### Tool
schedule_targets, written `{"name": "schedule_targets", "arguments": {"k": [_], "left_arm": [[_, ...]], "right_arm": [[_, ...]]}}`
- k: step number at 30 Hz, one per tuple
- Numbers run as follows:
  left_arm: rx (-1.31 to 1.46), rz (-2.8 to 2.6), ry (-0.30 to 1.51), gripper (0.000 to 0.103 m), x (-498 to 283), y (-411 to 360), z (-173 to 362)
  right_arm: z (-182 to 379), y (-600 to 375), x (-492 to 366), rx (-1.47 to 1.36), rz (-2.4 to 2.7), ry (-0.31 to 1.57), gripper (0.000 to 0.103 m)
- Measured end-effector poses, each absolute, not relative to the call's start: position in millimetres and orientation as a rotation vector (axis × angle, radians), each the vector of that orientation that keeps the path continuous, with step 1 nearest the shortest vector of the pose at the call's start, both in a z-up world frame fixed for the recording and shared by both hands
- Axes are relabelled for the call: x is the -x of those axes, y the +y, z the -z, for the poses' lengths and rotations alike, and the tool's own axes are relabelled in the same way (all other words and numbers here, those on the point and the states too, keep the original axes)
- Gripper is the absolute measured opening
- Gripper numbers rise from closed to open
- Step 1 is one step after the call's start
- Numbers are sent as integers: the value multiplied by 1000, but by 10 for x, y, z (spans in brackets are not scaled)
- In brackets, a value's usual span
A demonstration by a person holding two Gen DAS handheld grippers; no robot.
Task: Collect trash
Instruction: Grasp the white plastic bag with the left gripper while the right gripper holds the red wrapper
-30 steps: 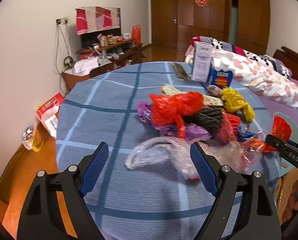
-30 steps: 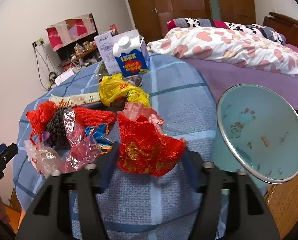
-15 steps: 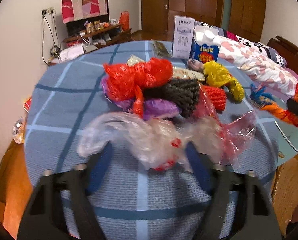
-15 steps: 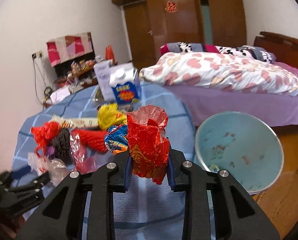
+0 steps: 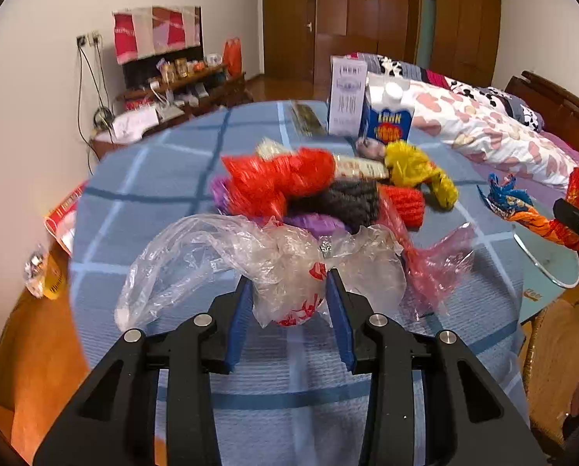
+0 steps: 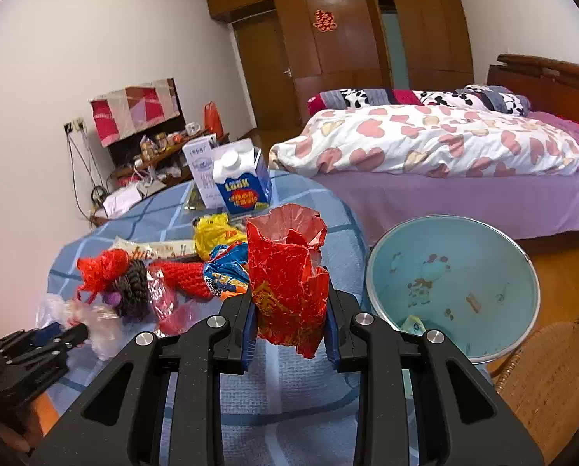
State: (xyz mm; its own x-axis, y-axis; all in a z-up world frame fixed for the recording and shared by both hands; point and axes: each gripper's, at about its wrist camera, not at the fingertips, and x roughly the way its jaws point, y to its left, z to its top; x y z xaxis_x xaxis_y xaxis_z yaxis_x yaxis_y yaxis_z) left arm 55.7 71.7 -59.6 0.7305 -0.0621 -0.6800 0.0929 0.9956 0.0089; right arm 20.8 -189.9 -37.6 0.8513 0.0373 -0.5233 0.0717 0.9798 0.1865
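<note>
The right hand-held gripper (image 6: pixel 289 326) is clamped on a crumpled red wrapper (image 6: pixel 287 272) beside the blue bin (image 6: pixel 454 283) — next, carry and drop it. The left hand-held gripper (image 5: pixel 289 303), just closing, pinches a clear plastic bag (image 5: pixel 285 264) on the bench (image 5: pixel 142 178).

I am tilting my left gripper (image 5: pixel 288 303) downward, and its jaws have just been closing; the blue pads (image 5: pixel 238 320) are now pressing both sides of a clear plastic bag (image 5: pixel 250 256) bunched between them. I am holding my right gripper (image 6: pixel 289 318) tilted less steeply, its jaws having closed in, and it is clamping a crumpled red foil wrapper (image 6: pixel 285 279) that is standing upright between the pads and rising above the fingertips. A bit of my hand is showing behind the left gripper in the right wrist view.
</note>
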Motion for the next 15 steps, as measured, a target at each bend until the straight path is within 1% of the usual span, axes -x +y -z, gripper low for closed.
{"name": "schedule_targets", "arguments": {"k": [8, 15], "left_arm": [[-64, 41, 626, 37, -373, 801, 86], [-67, 77, 597, 38, -357, 636, -45]], "right_arm": [[272, -1978, -87, -223, 18, 519, 29], [205, -2020, -16, -215, 36, 503, 29]]}}
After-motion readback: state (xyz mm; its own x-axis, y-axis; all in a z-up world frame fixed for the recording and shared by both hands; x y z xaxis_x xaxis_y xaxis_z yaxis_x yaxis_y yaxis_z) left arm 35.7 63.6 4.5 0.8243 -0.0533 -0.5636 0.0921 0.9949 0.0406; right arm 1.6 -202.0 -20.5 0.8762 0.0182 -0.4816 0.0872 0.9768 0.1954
